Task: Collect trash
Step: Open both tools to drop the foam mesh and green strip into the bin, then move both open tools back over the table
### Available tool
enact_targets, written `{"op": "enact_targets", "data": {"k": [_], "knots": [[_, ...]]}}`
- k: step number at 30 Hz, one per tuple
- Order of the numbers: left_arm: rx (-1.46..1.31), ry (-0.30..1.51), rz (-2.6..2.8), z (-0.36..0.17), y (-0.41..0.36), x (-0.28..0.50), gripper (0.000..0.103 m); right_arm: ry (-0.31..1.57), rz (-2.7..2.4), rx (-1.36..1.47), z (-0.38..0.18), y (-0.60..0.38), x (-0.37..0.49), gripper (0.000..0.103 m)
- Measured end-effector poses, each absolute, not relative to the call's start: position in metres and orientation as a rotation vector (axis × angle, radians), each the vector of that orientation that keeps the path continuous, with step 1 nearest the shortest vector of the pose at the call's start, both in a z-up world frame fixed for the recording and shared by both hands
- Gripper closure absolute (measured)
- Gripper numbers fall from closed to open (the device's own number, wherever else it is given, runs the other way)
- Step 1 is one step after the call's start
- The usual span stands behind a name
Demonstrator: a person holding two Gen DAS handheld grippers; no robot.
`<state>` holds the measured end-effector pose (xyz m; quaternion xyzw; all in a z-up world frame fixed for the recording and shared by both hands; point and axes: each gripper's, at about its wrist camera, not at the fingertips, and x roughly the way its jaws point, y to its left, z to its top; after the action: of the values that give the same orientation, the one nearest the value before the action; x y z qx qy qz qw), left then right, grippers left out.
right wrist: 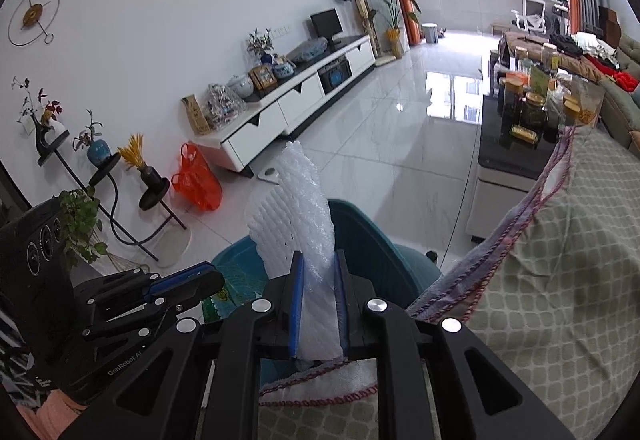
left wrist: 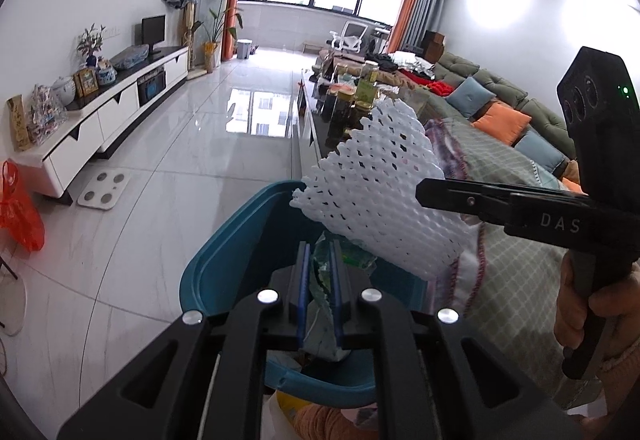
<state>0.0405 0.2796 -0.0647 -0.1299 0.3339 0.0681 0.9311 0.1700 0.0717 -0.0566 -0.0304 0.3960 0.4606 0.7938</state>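
Observation:
My left gripper (left wrist: 320,256) is shut on a crumpled green plastic wrapper (left wrist: 322,282), held over the teal trash bin (left wrist: 224,256). My right gripper (right wrist: 318,264) is shut on a white foam net sleeve (right wrist: 296,208), which stands up between its blue pads above the same teal bin (right wrist: 368,236). In the left wrist view the foam net (left wrist: 376,192) fans out from the right gripper (left wrist: 424,192), just above and right of the bin. In the right wrist view the left gripper (right wrist: 216,278) shows at lower left with the green wrapper (right wrist: 236,280) under it.
A couch under a green checked blanket (right wrist: 560,260) borders the bin on the right. A dark coffee table (right wrist: 516,156) with jars stands beyond. White TV cabinet (left wrist: 104,112), orange plastic bag (right wrist: 198,180), plant stand (right wrist: 100,176) and a scale (left wrist: 104,188) line the left wall.

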Motion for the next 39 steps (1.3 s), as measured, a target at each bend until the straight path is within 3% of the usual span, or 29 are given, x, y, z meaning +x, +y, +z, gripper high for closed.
{"op": "enact_targets", "data": {"k": [6,9,13,21,25,39], "knots": [[-0.284,0.712,0.151,-0.077,0.286,0.044,0.088,0.904,0.982,-0.078,-0.066,0.082,0.172,0.082],[-0.283,0.713,0.157,-0.081,0.289,0.044,0.071,0.928,0.980,-0.079,-0.070,0.084,0.173,0.071],[-0.301,0.717,0.164,-0.085,0.291,0.047,0.067,0.942,0.980,-0.076,-0.073,0.083,0.174,0.066],[-0.310,0.682,0.166,-0.079,0.290,0.040,0.065,0.915,0.988,-0.038,-0.066,0.068,0.168,0.065],[-0.297,0.637,0.149,-0.068,0.283,0.033,0.048,0.892,1.007,-0.009,-0.056,0.053,0.163,0.063],[-0.184,0.537,-0.093,-0.030,0.189,0.019,0.032,0.741,0.974,0.115,-0.014,-0.065,0.122,0.057]]}}
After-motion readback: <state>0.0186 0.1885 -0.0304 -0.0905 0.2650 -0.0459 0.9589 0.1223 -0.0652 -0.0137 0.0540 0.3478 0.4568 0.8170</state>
